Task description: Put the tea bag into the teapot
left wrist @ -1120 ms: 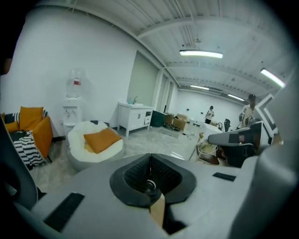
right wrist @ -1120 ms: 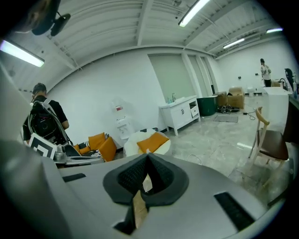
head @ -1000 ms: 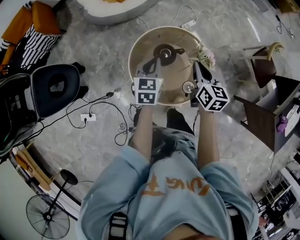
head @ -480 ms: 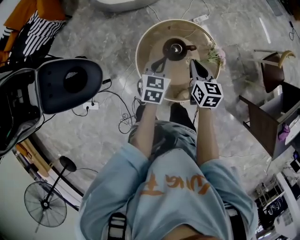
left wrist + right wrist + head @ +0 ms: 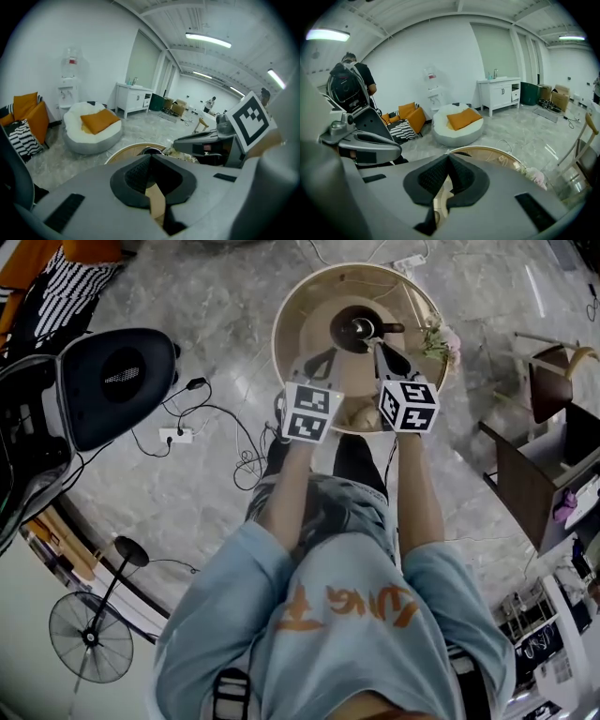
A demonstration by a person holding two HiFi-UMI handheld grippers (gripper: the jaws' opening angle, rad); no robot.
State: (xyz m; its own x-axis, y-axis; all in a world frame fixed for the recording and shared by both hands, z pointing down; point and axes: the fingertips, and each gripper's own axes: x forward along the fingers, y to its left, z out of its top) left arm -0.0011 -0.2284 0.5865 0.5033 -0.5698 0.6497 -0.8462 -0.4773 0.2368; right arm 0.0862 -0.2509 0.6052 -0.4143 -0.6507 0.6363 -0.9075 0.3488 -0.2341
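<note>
Teapot point(image 5: 359, 329), dark and round, stands at the middle of the round desk point(image 5: 298, 322). The left gripper point(image 5: 150, 158) hangs on the near left of the teapot, its jaws pressed together tip to tip with nothing seen between them. The right gripper point(image 5: 448, 157) points at the teapot from just in front of it, its jaws likewise closed together. A sprig of flowers point(image 5: 439, 339) lies to the right of the teapot. The tea bag cannot be made out in any view.

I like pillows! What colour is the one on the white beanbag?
Orange pillow, clearest in right gripper view.
</note>
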